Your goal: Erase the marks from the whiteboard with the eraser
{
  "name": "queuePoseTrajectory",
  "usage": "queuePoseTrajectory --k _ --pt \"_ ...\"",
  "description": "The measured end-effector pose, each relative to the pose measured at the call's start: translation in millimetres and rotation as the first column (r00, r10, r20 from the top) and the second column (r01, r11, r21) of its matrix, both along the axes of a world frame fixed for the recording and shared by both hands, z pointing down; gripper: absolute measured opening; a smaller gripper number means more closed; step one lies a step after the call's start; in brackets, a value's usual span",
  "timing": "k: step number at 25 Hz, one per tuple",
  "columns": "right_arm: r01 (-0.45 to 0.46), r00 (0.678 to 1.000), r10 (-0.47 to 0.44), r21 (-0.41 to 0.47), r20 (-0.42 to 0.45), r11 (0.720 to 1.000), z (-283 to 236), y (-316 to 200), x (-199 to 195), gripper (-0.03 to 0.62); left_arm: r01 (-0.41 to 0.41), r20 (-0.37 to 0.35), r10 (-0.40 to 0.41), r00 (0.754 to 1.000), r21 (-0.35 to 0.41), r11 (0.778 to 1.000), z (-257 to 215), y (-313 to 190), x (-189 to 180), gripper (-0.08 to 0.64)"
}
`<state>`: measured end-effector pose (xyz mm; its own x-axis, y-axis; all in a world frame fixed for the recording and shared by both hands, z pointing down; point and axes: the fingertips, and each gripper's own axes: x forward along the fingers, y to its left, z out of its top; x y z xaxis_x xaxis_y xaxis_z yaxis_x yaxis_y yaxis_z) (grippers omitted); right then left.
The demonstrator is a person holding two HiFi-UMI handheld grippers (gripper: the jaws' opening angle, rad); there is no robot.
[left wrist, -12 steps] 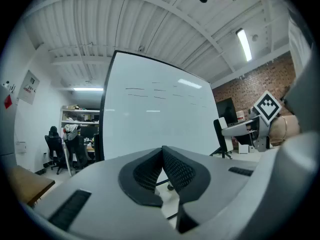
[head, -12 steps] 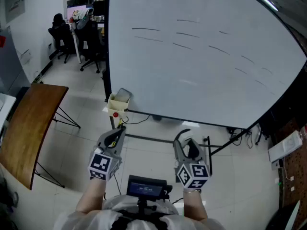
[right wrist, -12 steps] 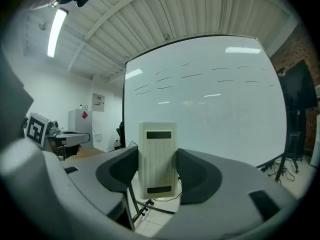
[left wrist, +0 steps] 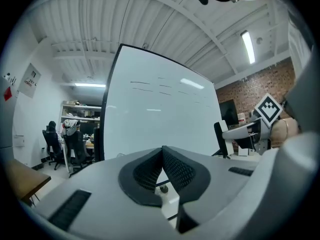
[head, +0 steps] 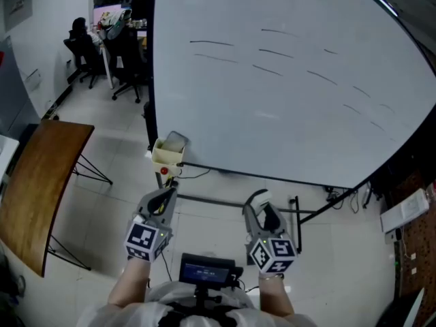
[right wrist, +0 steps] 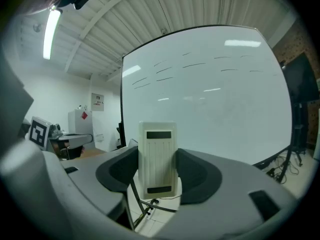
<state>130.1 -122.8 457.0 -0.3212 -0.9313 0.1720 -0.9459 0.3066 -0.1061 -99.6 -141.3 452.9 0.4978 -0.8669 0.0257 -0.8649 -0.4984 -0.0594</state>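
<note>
Cream-white ribbed plastic with two dark bars on its face, the eraser [right wrist: 157,149] stands upright between the jaws of the right gripper [right wrist: 158,173], whose dark pads [right wrist: 192,174] press against both of its long sides. In the head view this gripper is held low over the pale tiled floor [head: 116,135], in front of the whiteboard [head: 272,101] and clear of its surface. The marks [head: 212,43] are short dark strokes, set in loose rows across the upper part of the board; the lower part is plain white. The left gripper [left wrist: 162,151] is held level with the right one and somewhat to its left, with its two mesh-textured pads closed against each other and nothing between them. Each gripper carries a cube with square markers [head: 142,240] at the wrist end. A small cream box [head: 167,154] hangs at the board's lower left corner, just above the left gripper in the head view. A brown wooden table [head: 41,182] on thin black legs stands well to the left. Black office chairs [head: 129,60] are grouped beyond the board's left edge, near shelving. A brick wall [left wrist: 270,79] shows at the right of the left gripper view. A dark device with a small screen [head: 204,271] sits at the person's chest, between the two forearms.
</note>
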Motion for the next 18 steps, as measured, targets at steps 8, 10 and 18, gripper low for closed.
queuePoseTrajectory --k 8,10,18 --pt "0.089 0.996 -0.090 0.063 0.001 0.994 -29 -75 -2 0.244 0.049 -0.017 -0.049 0.999 0.012 0.999 -17 -66 13 0.006" --pt "0.102 0.995 -0.101 0.090 -0.013 0.991 -41 -94 3 0.244 0.053 -0.010 -0.053 0.999 0.043 0.998 -27 -84 18 0.006" --pt "0.133 0.989 -0.119 0.192 -0.083 0.972 -79 -145 16 0.244 0.065 0.022 -0.069 0.997 0.123 0.990 -55 -129 36 0.006"
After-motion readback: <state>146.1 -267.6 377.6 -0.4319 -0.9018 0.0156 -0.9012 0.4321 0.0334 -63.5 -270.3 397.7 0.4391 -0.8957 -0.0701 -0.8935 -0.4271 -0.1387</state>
